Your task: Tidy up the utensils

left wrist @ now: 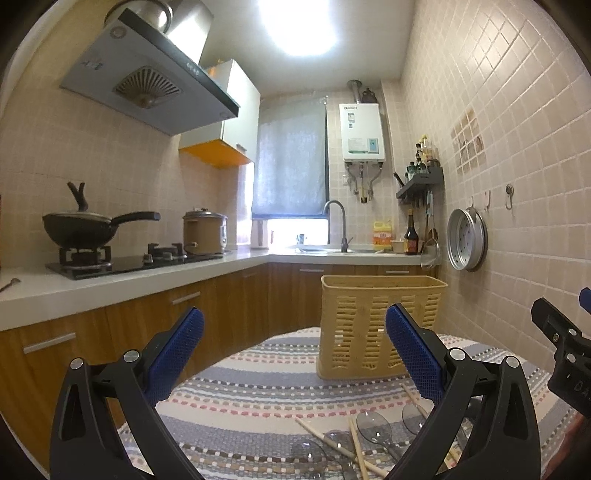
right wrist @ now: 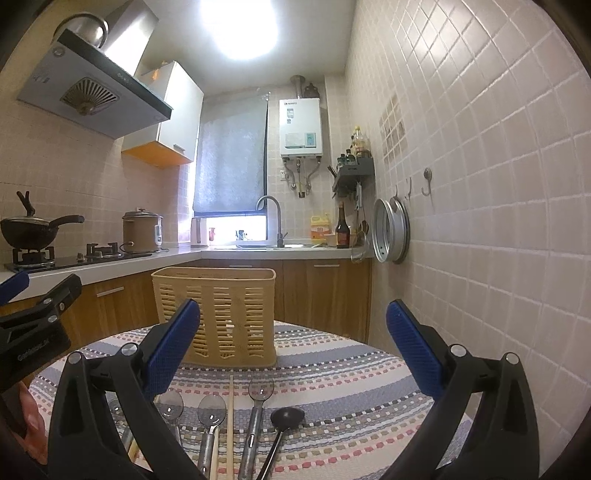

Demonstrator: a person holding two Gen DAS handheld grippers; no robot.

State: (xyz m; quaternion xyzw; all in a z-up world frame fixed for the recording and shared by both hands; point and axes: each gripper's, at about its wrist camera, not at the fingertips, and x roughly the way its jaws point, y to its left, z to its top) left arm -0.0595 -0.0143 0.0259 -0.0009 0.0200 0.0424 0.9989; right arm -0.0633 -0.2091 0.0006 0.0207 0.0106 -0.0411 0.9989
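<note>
Tiled kitchen; striped counter (right wrist: pixel 332 369) holds a yellow basket (right wrist: pixel 218 314). Before it lie spoons (right wrist: pixel 211 408) and chopsticks (right wrist: pixel 231 424) (light, stiff, likely slippery; grip mid-handle). Left tool (left wrist: pixel 295 354) and right tool (right wrist: pixel 293 347) gape, empty.

I see both views lit hard by a blown-out ceiling lamp (left wrist: pixel 297 26) with extra glare from the far window (left wrist: pixel 295 230), sharp mid-frame, tiles bending and corners going black at the edges.
</note>
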